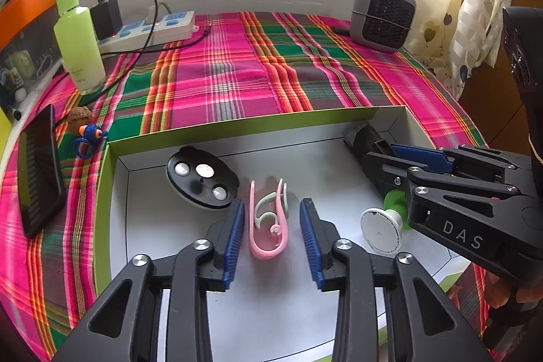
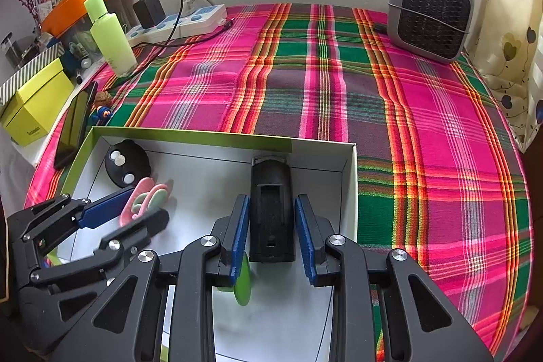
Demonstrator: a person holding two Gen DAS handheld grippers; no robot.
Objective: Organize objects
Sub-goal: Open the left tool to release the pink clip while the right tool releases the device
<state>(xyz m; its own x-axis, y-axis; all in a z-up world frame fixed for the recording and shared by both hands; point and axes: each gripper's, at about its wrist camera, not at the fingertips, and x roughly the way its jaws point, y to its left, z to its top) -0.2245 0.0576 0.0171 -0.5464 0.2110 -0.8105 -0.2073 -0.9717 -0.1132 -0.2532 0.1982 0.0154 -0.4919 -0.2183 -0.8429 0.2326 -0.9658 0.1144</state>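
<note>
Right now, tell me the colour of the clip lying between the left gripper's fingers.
Pink, with a pale green inner piece; the clip shows best in the left wrist view.

The cloth (image 2: 339,83) is woven fabric with a matt plaid weave. The box (image 1: 237,121) looks like smooth cardboard, white inside. The clip (image 1: 268,226) is glossy pink plastic. The black case (image 2: 271,219) is matt plastic. The bottle (image 1: 79,33) is smooth green plastic. The phone (image 1: 37,172) has a glossy screen.
</note>
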